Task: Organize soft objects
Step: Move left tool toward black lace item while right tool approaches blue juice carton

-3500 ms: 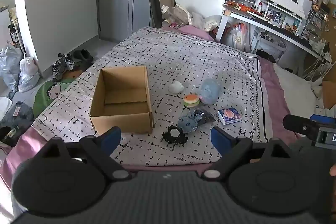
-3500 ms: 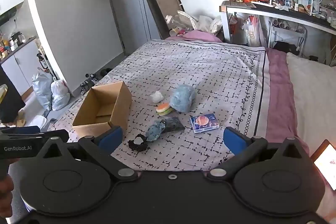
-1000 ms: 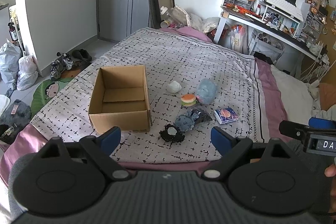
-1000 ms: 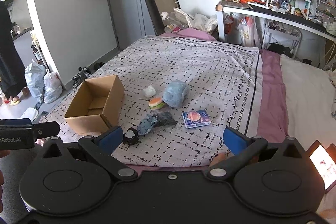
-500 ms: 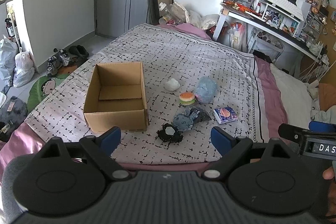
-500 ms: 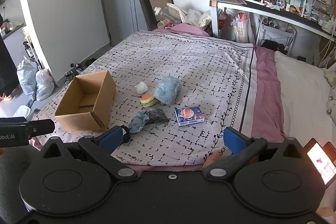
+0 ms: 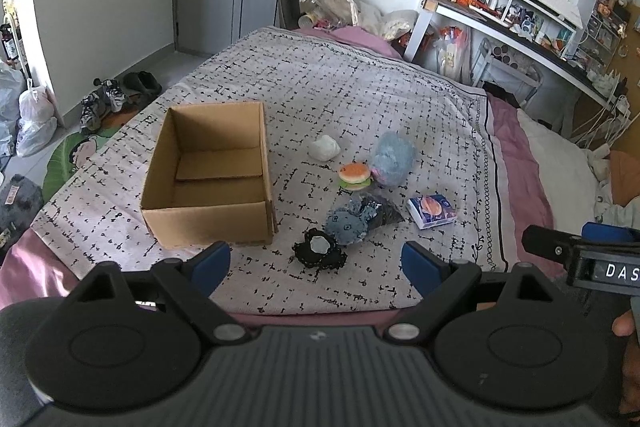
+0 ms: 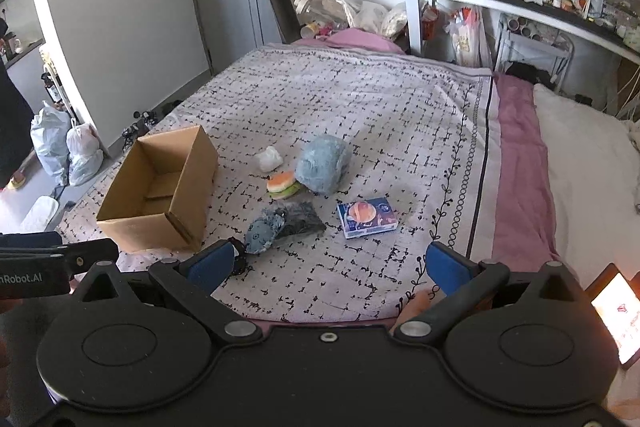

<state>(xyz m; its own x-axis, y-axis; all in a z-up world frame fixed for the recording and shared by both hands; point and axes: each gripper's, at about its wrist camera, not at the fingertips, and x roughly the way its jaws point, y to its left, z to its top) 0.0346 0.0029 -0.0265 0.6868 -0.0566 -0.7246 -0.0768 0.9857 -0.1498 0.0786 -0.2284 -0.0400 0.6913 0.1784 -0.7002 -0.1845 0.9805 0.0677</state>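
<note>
- Left gripper [image 7: 316, 263]: jaws wide apart, nothing btwn them; blue pads hang over the near edge of the bed [image 7: 360, 99].
- Right gripper [image 8: 328, 263]: jaws also spread wide, empty; its left pad partly hides the black item.
- Soft things lie in a loose cluster mid-bed, beyond both sets of fingers, none touched.
- Black frilly item w/ pale centre [image 7: 319, 249]: nearest the left gripper, roughly btwn its pads in view.
- Round denim-blue plush [image 7: 346, 225]: just behind it, touching a dark crinkly bag [image 7: 380, 213].
- Burger toy [image 7: 354, 175]: orange bun, green rim, squishy look; just beside the fluffy blue plush [image 7: 392, 159], a shaggy rounded lump.
- White crumpled soft lump [image 7: 325, 148]: farthest back, nr the box.
- Blue/white tissue pack [image 8: 367, 217]: flat rectangle, glossy, right of the cluster.
- Cardboard box [image 7: 208, 179]: open top, plain brown, stiff walls, inside bare; sits left of the cluster on the bed.
- Bed cover: pale quilted fabric w/ black dash grid, pink sheet at the edge.
</note>
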